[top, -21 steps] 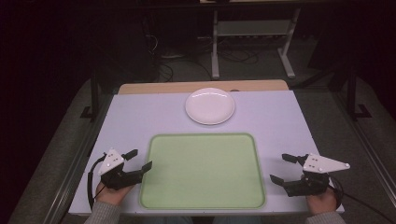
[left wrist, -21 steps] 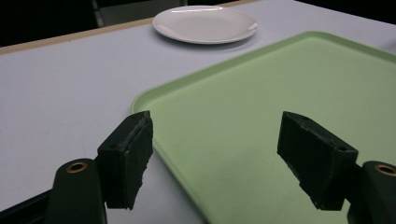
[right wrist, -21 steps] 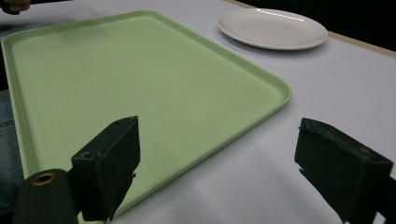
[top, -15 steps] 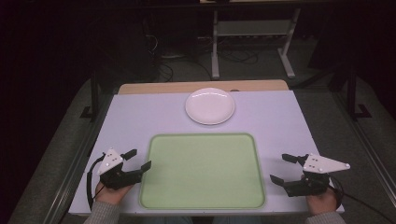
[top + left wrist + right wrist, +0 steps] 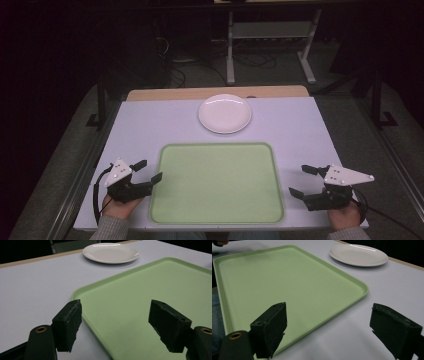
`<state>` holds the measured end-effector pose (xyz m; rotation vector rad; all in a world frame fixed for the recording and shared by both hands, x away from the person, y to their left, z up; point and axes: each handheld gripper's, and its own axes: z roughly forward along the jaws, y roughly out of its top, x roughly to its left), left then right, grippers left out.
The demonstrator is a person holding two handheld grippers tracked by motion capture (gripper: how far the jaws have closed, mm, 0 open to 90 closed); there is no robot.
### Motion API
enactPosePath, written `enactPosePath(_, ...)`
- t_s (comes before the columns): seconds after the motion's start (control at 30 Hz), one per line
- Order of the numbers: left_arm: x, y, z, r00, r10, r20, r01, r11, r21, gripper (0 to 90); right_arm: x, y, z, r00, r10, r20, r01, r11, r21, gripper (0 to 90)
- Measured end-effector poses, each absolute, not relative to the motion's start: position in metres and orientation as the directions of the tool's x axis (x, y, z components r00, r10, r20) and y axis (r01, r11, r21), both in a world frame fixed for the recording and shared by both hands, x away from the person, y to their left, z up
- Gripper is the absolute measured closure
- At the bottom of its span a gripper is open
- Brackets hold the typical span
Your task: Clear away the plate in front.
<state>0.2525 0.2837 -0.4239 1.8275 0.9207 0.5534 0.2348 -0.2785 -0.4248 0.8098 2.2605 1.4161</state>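
Observation:
A pale green tray [image 5: 218, 182] lies empty at the near middle of the white table. Beyond it sits a white plate [image 5: 225, 113], also empty. My left gripper [image 5: 149, 170] rests low at the tray's left edge, jaws wide apart and angled toward the tray [image 5: 140, 305], nothing between them. My right gripper [image 5: 301, 180] hovers at the tray's right edge, jaws spread wide and empty too. The left gripper view has the plate [image 5: 111, 252] far ahead. In the right gripper view, the tray [image 5: 287, 282] spreads to the left, with the plate [image 5: 358, 254] at the far right.
The white table top [image 5: 150, 125] has bare surface on both sides of the tray and around the plate. A wooden strip [image 5: 165, 93] runs along its far edge. Metal stand legs [image 5: 230, 55] and cables lie on the dark floor behind.

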Motion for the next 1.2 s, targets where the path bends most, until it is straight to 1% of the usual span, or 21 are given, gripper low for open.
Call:
enactPosePath(0.13,0.253,0.284,-0.424,0.610,0.792,-0.030,0.349,-0.234,0.907,26.2,0.235,-0.278,-0.425,-0.776,0.631,0.004,0.279,0.337,0.899,13.4)
enactPosePath(0.23,0.254,0.285,-0.424,0.607,0.793,-0.054,0.356,-0.211,0.910,26.2,0.235,-0.278,-0.425,-0.775,0.631,0.004,0.278,0.337,0.900,13.4)
enactPosePath(0.47,0.255,0.284,-0.424,0.611,0.790,-0.045,0.356,-0.223,0.907,26.1,0.234,-0.279,-0.425,-0.776,0.631,0.001,0.276,0.338,0.900,13.4)
enactPosePath(0.83,0.258,0.282,-0.421,0.614,0.786,-0.074,0.367,-0.202,0.908,26.1,0.233,-0.279,-0.424,-0.776,0.631,0.001,0.272,0.333,0.903,13.4)
enactPosePath(1.07,0.268,0.278,-0.412,0.623,0.773,-0.119,0.379,-0.165,0.911,26.1,0.232,-0.279,-0.423,-0.777,0.630,-0.001,0.267,0.331,0.905,13.4)
enactPosePath(1.13,0.272,0.276,-0.411,0.623,0.769,-0.143,0.392,-0.150,0.908,26.1,0.233,-0.279,-0.423,-0.776,0.631,0.004,0.270,0.327,0.905,13.4)
enactPosePath(1.2,0.278,0.274,-0.408,0.622,0.759,-0.192,0.413,-0.110,0.904,26.0,0.232,-0.279,-0.423,-0.777,0.629,0.002,0.267,0.328,0.906,13.4)
